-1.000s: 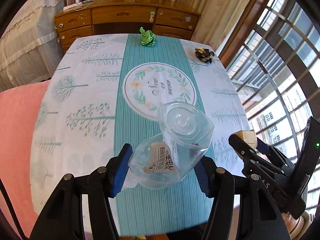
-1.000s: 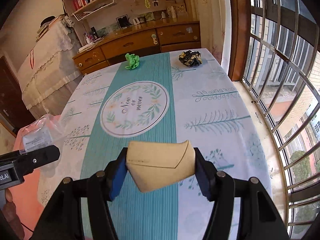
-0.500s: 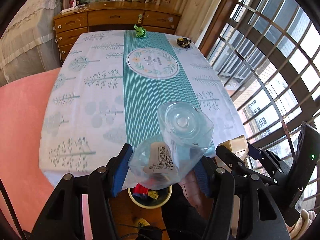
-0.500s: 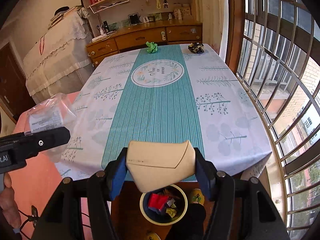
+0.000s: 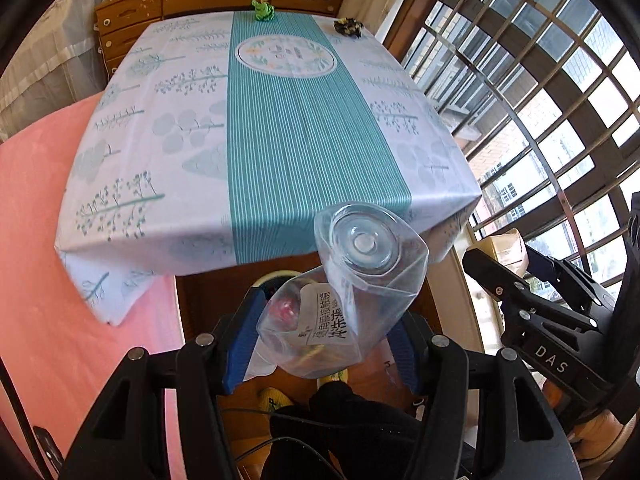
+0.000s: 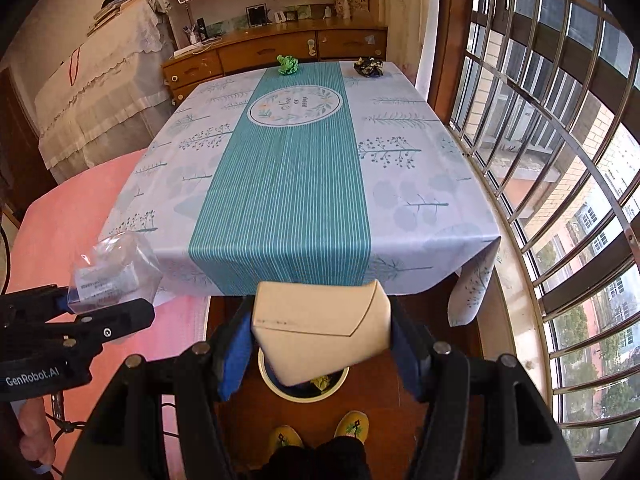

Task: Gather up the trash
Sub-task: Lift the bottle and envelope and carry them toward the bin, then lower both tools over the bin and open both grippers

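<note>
My left gripper (image 5: 324,340) is shut on a crushed clear plastic container (image 5: 348,292) with a white label, held off the near table edge above the floor. It also shows in the right wrist view (image 6: 114,270). My right gripper (image 6: 320,332) is shut on a tan paper box (image 6: 320,328), held directly above a round yellow-rimmed bin (image 6: 302,386) on the floor. The bin (image 5: 276,278) is mostly hidden behind the container in the left wrist view. A green crumpled wrapper (image 6: 288,64) and a dark crumpled wrapper (image 6: 368,67) lie at the table's far edge.
The table (image 6: 420,208) carries a white and teal cloth. A pink bed (image 6: 60,220) lies on the left, a barred window (image 6: 560,160) on the right, a wooden dresser (image 6: 280,46) behind. The person's yellow slippers (image 6: 354,426) stand below the bin.
Both grippers have pulled back from over the table to beyond its near edge, still holding their items. The floor bin has come into view beneath them.
</note>
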`<action>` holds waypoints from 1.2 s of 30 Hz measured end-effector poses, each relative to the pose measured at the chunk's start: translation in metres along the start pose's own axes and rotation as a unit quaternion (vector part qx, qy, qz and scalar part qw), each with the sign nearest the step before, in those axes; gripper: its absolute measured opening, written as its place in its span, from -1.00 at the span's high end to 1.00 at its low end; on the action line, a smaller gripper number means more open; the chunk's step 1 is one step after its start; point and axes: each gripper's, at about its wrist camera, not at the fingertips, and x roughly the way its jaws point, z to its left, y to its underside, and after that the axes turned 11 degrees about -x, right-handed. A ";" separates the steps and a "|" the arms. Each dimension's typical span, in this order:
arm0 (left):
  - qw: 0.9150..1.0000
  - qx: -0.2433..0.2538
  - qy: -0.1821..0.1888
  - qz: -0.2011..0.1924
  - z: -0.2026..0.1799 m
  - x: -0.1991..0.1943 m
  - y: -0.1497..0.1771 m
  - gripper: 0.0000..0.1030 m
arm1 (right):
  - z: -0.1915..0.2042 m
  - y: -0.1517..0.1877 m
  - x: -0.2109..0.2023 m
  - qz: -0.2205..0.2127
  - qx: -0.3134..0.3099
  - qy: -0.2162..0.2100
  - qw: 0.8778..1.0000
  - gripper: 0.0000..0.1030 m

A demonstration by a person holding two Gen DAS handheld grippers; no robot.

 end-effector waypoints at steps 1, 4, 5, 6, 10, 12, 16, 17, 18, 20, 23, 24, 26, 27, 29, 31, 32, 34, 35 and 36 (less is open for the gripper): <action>1.000 0.001 -0.003 0.003 -0.001 0.003 0.004 -0.12 | 0.000 0.005 0.004 0.007 0.000 -0.004 1.000 -0.20; 1.000 0.000 -0.013 0.012 -0.003 0.014 0.016 -0.12 | -0.001 0.017 0.019 0.030 0.000 -0.020 0.999 -0.20; 1.000 -0.003 -0.017 0.017 -0.003 0.020 0.020 -0.12 | -0.001 0.022 0.025 0.039 0.001 -0.027 0.999 -0.20; 1.000 -0.007 -0.021 0.022 -0.002 0.025 0.024 -0.11 | -0.001 0.026 0.031 0.047 0.002 -0.033 0.998 -0.20; 0.998 -0.032 -0.036 0.043 0.003 0.052 0.038 -0.11 | 0.000 0.048 0.057 0.071 -0.006 -0.056 0.996 -0.20; 0.996 -0.046 -0.047 0.054 0.007 0.069 0.043 -0.11 | -0.002 0.060 0.074 0.088 -0.003 -0.068 0.994 -0.20; 0.992 -0.084 -0.062 0.068 0.015 0.104 0.054 -0.11 | -0.009 0.081 0.115 0.130 0.016 -0.086 0.988 -0.20; 0.991 -0.091 -0.064 0.069 0.017 0.112 0.057 -0.11 | -0.010 0.086 0.126 0.140 0.022 -0.089 0.986 -0.20; 0.991 -0.096 -0.066 0.071 0.019 0.119 0.058 -0.11 | -0.011 0.090 0.135 0.147 0.028 -0.092 0.984 -0.20; 0.989 -0.106 -0.071 0.074 0.022 0.135 0.064 -0.11 | -0.014 0.099 0.156 0.165 0.043 -0.098 0.981 -0.20; 0.988 -0.112 -0.076 0.080 0.029 0.163 0.069 -0.12 | -0.019 0.110 0.186 0.187 0.064 -0.108 0.974 -0.20; 0.987 -0.115 -0.078 0.084 0.032 0.174 0.071 -0.12 | -0.020 0.114 0.197 0.194 0.070 -0.110 0.972 -0.20; 0.984 -0.126 -0.077 0.095 0.041 0.199 0.074 -0.12 | -0.021 0.122 0.217 0.201 0.075 -0.111 0.970 -0.20; 0.983 -0.132 -0.075 0.099 0.046 0.210 0.076 -0.12 | -0.022 0.127 0.228 0.204 0.077 -0.109 0.970 -0.20; 0.982 -0.140 -0.072 0.107 0.053 0.234 0.078 -0.12 | -0.024 0.133 0.246 0.207 0.082 -0.107 0.969 -0.20; 0.980 -0.144 -0.073 0.112 0.061 0.257 0.080 -0.12 | -0.026 0.141 0.262 0.209 0.089 -0.105 0.968 -0.20; 0.980 -0.147 -0.072 0.114 0.065 0.268 0.080 -0.12 | -0.027 0.144 0.269 0.210 0.092 -0.104 0.968 -0.20; 0.979 -0.148 -0.068 0.119 0.070 0.288 0.082 -0.12 | -0.028 0.152 0.284 0.214 0.097 -0.101 0.967 -0.20; 0.979 -0.147 -0.069 0.121 0.074 0.298 0.084 -0.12 | -0.028 0.154 0.289 0.216 0.099 -0.100 0.966 -0.20; 0.979 -0.146 -0.070 0.123 0.072 0.306 0.085 -0.12 | -0.029 0.156 0.295 0.218 0.100 -0.099 0.966 -0.20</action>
